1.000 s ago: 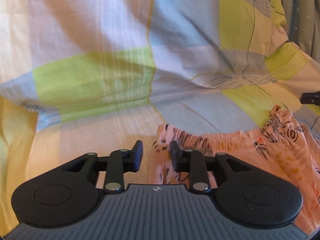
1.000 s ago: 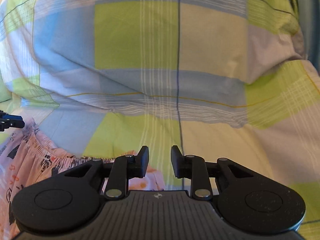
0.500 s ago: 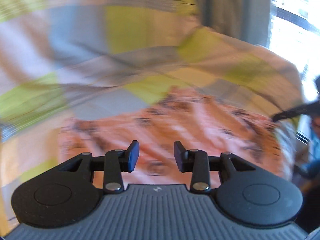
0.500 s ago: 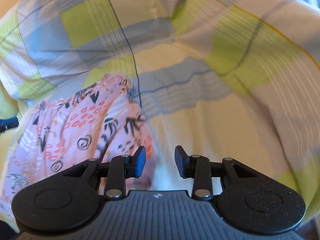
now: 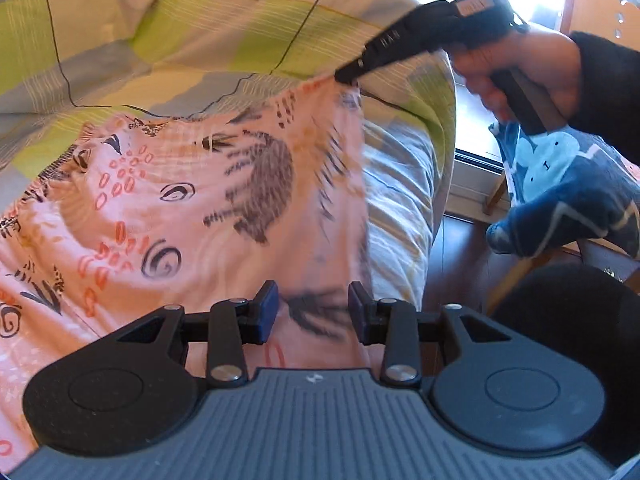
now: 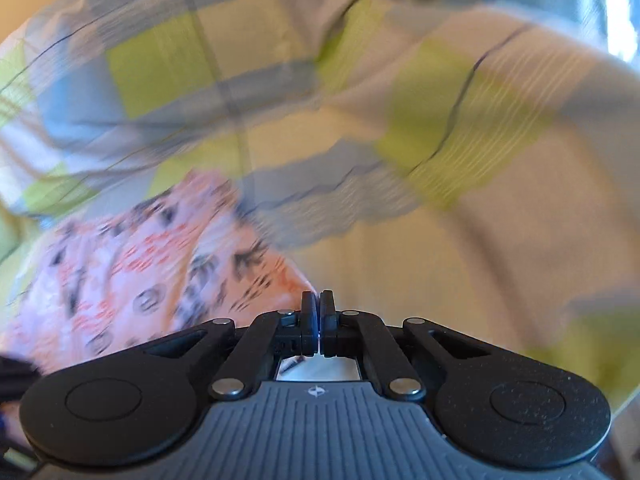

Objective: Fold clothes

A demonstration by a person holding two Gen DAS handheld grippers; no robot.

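Pink printed garment lies spread on the checked bedding, right at the bed's edge. Right gripper is clamped on the garment's corner, pads pressed together on the fabric, with a hand on its handle. Left gripper hovers over the near edge, jaws parted and gripping nothing, cloth just showing between them.
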